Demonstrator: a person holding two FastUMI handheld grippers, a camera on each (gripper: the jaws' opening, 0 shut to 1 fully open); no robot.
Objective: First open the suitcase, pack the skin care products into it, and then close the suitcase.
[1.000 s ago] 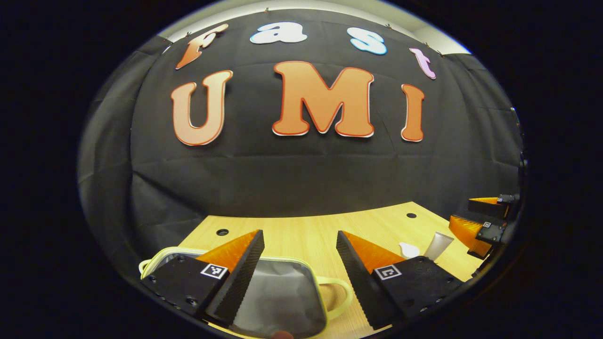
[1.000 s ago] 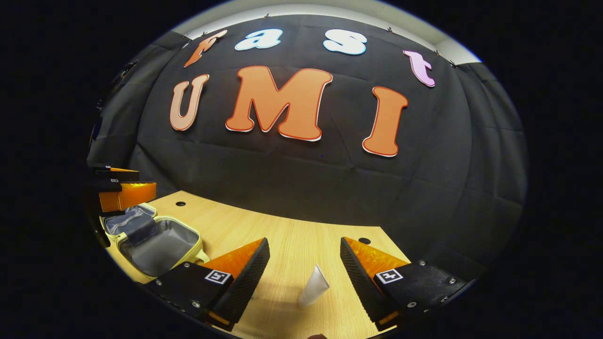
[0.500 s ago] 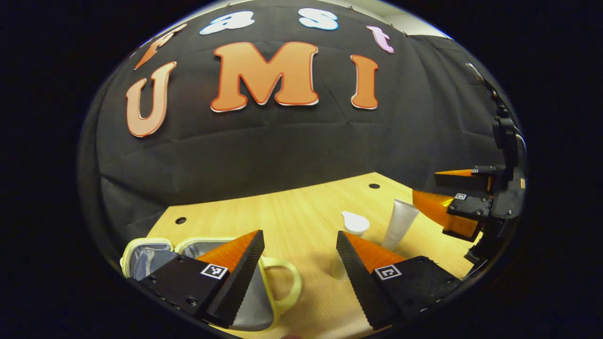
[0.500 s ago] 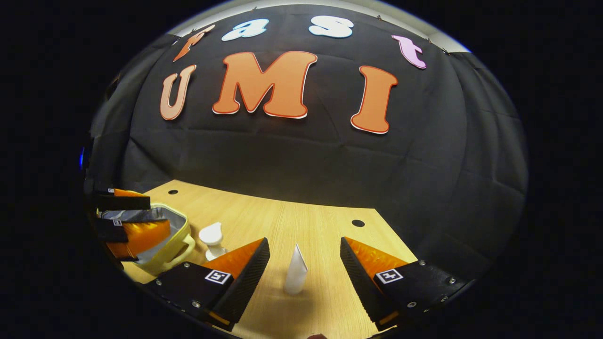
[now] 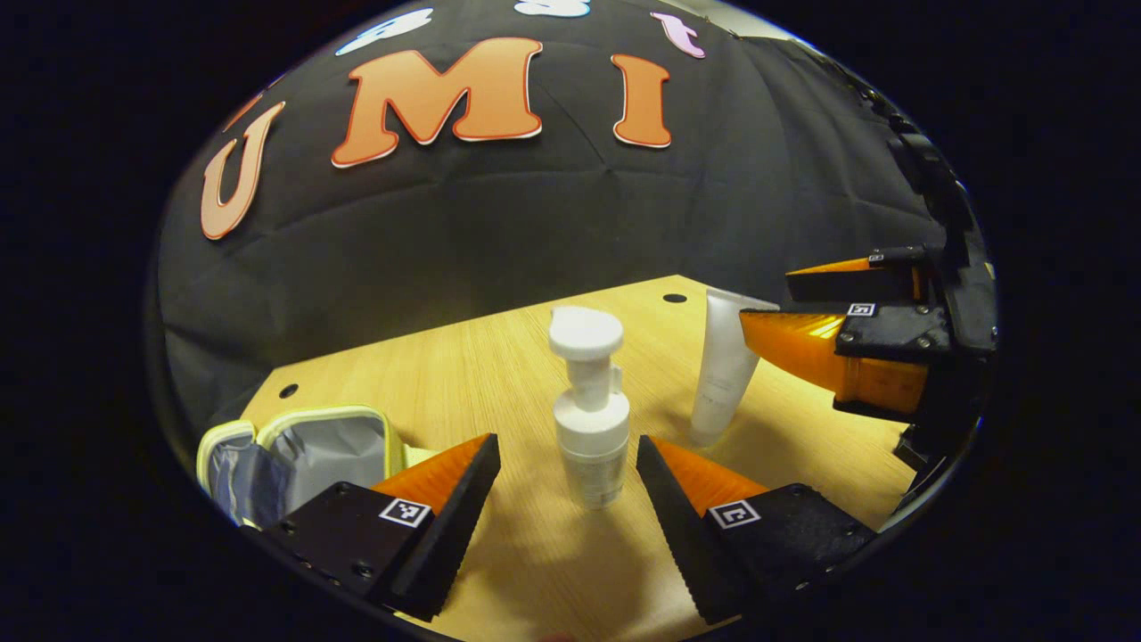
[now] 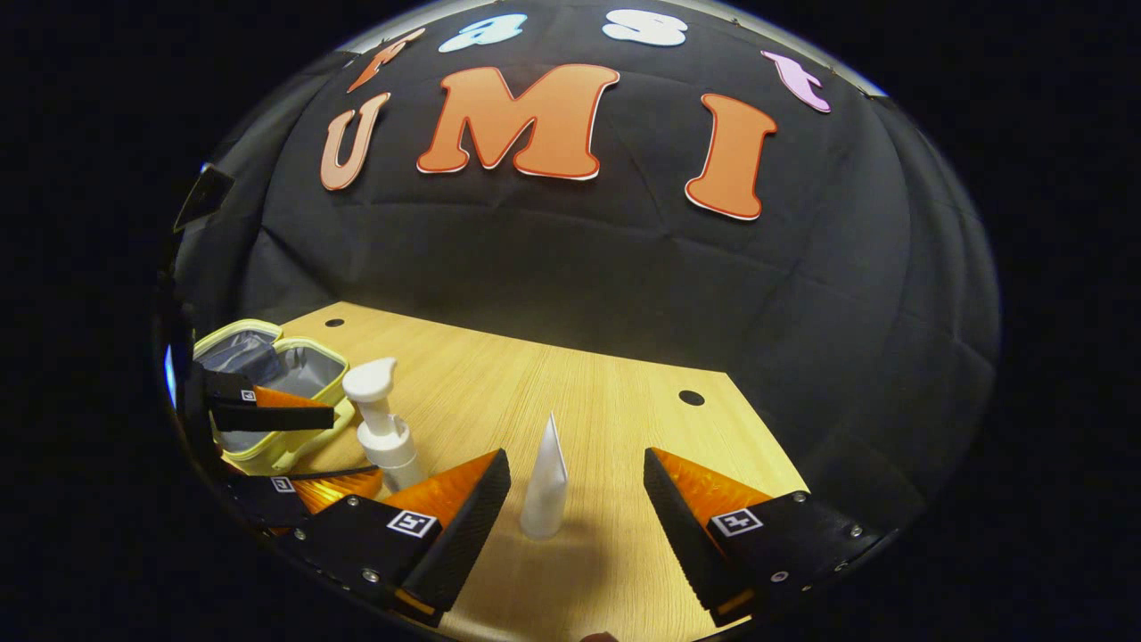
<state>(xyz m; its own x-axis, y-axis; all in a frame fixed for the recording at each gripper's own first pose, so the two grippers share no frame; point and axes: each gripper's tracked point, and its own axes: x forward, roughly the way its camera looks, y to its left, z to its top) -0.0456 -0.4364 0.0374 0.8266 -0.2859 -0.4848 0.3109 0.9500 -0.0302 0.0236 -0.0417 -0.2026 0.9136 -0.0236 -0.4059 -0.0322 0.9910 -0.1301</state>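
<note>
Fingers spread on both grippers: centre your left gripper [image 5: 568, 464] on the pump bottle [image 5: 588, 419] at twelve o'clock, your right gripper [image 6: 577, 481] on the tube [image 6: 545, 481], before you squeeze.

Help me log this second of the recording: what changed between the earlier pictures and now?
The left gripper swung from over the open suitcase to line up on the pump bottle, now between its open fingers. The right gripper closed in on the tube. Nothing was gripped; bottle, tube and suitcase stayed put.

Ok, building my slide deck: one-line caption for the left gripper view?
Open left gripper lines up on the upright pump bottle, open suitcase beside it.
</note>
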